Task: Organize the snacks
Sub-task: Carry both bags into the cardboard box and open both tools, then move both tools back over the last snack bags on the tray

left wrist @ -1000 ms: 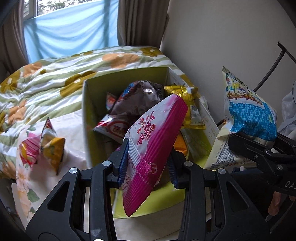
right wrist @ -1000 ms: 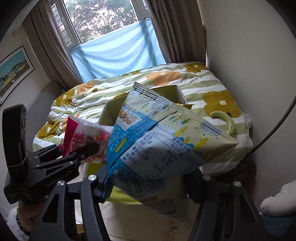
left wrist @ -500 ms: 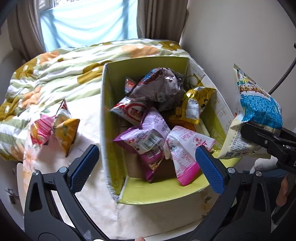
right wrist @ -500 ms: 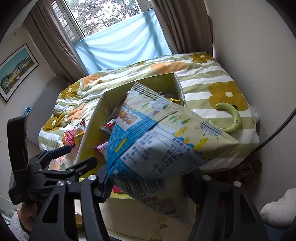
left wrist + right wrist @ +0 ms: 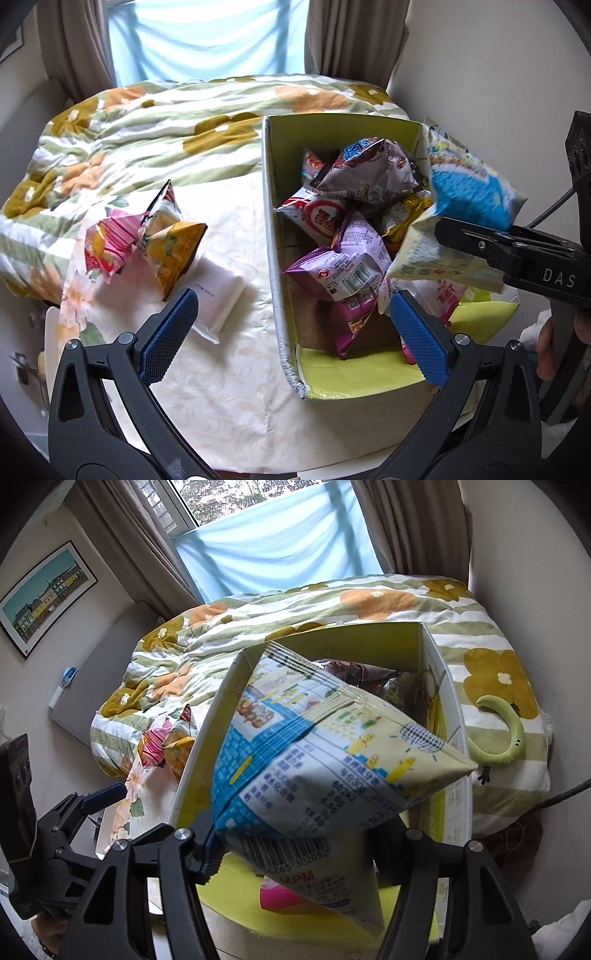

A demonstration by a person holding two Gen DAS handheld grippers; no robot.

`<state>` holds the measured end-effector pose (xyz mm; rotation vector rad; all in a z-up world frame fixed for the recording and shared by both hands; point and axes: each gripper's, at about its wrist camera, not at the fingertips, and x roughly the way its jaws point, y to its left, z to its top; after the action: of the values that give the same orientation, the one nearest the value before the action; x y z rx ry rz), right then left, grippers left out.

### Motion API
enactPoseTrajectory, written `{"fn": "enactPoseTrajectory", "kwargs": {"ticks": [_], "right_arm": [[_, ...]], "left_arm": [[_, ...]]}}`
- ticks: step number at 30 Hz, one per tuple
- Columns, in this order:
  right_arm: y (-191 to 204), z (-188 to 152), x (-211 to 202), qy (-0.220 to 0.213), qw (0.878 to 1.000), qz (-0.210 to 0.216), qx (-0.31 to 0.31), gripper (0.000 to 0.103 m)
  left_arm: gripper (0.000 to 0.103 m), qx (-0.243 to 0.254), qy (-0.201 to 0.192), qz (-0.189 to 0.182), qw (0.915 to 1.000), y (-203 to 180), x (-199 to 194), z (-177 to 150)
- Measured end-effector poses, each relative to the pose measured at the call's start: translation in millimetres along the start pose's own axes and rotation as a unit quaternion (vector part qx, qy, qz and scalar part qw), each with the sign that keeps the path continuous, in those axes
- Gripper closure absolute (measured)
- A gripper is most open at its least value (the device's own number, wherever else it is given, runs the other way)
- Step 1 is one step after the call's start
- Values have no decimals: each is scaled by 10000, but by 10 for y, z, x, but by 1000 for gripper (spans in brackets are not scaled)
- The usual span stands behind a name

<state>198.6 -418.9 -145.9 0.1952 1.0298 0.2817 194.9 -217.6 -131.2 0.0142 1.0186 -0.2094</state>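
A yellow-green cardboard box (image 5: 271, 236) sits on the bed and holds several snack bags, among them a purple one (image 5: 343, 266) and a dark one (image 5: 369, 170). My left gripper (image 5: 291, 332) is open and empty above the box's near left corner. My right gripper (image 5: 295, 843) is shut on a blue and pale-yellow snack bag (image 5: 325, 760) and holds it over the box (image 5: 448, 701); that bag also shows in the left wrist view (image 5: 469, 192). A pink-red bag (image 5: 109, 243), a yellow bag (image 5: 173, 243) and a white packet (image 5: 218, 295) lie left of the box.
The box and loose snacks rest on a cream cloth (image 5: 221, 387) over a flowered green-striped duvet (image 5: 129, 140). A green curved toy (image 5: 506, 738) lies on the duvet right of the box. A wall stands close on the right, curtains and a window behind.
My left gripper opened and dropped the pink snack bag into the box, then drew back to the left. My right gripper moved the blue bag over the box.
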Motion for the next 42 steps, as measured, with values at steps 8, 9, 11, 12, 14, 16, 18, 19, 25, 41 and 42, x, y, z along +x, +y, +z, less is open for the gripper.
{"fn": "enactPoseTrajectory", "kwargs": {"ticks": [8,9,11,12,14,16,18,19,25,41,42], "right_arm": [[67,-175,-57,-289,9961,-726,-415,0],[75,-201,-79,-289,9959,-745,-423,0],[60,-232,-126,-316,9965,-678,-367,0],[58,-244,-158,-347,9968,-643,-328,0],[77,-263,-210,-401,9970,-610,-274,1],[105,-277,-268,-462,9969,-585,-245,0],[126,-283,-333,-528,9968,-551,-223,0],[146,-286,-364,-560,9967,-540,-219,0],[261,-306,-563,-710,9955,-548,-307,0],[889,-403,-850,-1044,9908,-303,-800,0],[957,-402,-823,-1038,9908,-311,-809,0]], "left_arm": [[0,23,109,-34,9999,33,64,-115],[0,34,106,-34,9999,31,51,-122],[0,58,74,-24,10000,22,11,-131],[0,67,53,-19,10000,20,-11,-136],[0,82,-4,1,10000,10,-71,-135],[0,95,-82,25,9999,0,-140,-133],[0,112,-160,49,9998,0,-217,-139],[0,118,-191,72,9997,3,-249,-141],[0,60,-414,222,9989,49,-504,-179],[0,-753,-848,650,9914,958,-1165,-590],[0,-816,-881,665,9905,1056,-1186,-607]]}}
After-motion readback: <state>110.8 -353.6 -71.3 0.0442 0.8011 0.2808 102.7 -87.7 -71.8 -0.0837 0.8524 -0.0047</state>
